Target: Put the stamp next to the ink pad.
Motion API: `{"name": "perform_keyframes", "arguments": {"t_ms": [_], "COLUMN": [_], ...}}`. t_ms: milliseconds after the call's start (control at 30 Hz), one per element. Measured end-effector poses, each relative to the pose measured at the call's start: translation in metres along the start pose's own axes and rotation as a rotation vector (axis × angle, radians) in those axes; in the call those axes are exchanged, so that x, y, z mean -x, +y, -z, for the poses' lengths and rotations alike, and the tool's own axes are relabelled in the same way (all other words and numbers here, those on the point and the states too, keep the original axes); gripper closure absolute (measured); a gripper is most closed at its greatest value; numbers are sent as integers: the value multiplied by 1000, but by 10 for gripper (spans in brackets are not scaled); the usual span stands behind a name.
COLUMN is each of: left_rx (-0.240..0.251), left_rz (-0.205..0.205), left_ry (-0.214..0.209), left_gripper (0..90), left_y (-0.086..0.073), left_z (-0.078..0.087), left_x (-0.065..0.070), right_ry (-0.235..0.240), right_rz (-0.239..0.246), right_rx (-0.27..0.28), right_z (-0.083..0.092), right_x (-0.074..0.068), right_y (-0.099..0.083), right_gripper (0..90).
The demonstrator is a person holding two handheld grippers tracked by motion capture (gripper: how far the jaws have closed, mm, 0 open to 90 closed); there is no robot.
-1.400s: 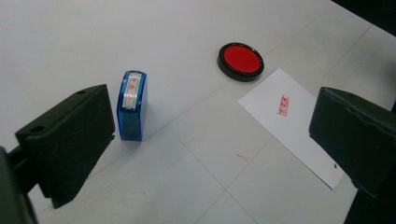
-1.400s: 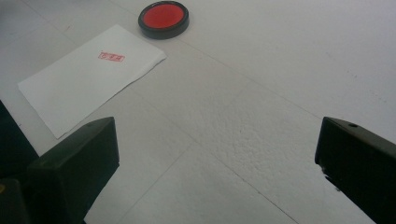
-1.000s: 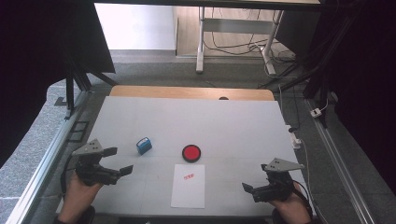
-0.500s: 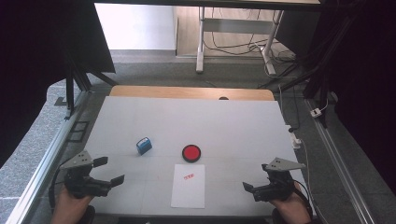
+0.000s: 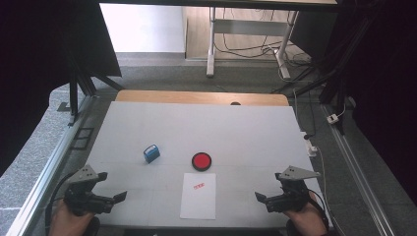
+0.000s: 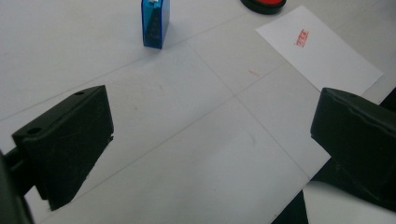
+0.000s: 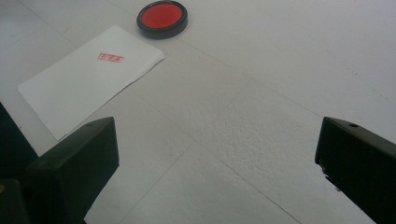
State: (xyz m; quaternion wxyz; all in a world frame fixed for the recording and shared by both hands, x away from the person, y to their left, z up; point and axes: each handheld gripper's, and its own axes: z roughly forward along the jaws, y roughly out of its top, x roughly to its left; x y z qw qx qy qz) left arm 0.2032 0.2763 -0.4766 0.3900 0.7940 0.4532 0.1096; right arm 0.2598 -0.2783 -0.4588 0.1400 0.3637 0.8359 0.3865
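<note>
Two open grippers rest at the near edge of the table, with a stamped sheet, a blue stamp and a red ink pad lying ahead of them.

Nearest, the left gripper (image 5: 117, 197) and the right gripper (image 5: 259, 197) both hold their jaws wide apart with nothing between them, each low over the white table (image 5: 246, 128) at its own near corner. Between them lies the sheet of paper (image 5: 198, 195), its long axis running away from the person, with a small red stamp mark (image 5: 198, 186) near its far end; the writing in it is too small to read. Farther off, the blue stamp (image 5: 151, 153) stands forward and to the right of the left gripper, which is clearly the nearer one to it. The red ink pad (image 5: 201, 161) sits just beyond the paper's far edge, about midway between the two hands. No brand or label can be made out.
</note>
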Motion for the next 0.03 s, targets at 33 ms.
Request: {"name": "perform_keyframes", "arguments": {"t_ms": [33], "left_rx": [-3], "left_rz": [-2], "left_ry": [1], "left_gripper": [0], "left_y": [1], "left_z": [-1], "left_x": [0], "right_ry": [-1], "right_rz": [1], "right_rx": [-2], "right_z": [0], "right_x": [0], "right_y": [0], "right_gripper": [0]}}
